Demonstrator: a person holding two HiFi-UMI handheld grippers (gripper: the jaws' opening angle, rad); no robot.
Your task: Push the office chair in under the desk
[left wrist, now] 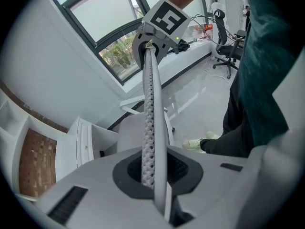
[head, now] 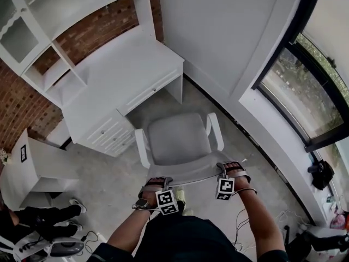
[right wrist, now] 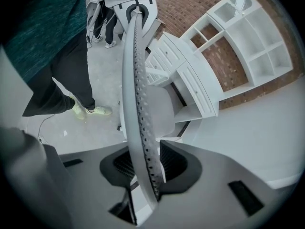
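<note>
- Left tongs [head: 158, 181]: closed narrow on the top edge of the backrest [head: 191, 174], at its left end.
- Right tongs [head: 232, 167]: clamped on the right end of the same edge.
- Backrest: long axis lying crosswise, from one pair of tongs to the other; equally near to both.
- Office chair [head: 177, 141]: directly ahead of the tongs, seat front pointing toward the desk [head: 122, 72], standing on the floor just short of the kneehole.
- Coming push, as judged: straight forward along the seat's facing.

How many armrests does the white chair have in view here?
2. The left armrest runs along the side nearer the drawers, the right armrest along the side nearer the window. None looks hidden.
</note>
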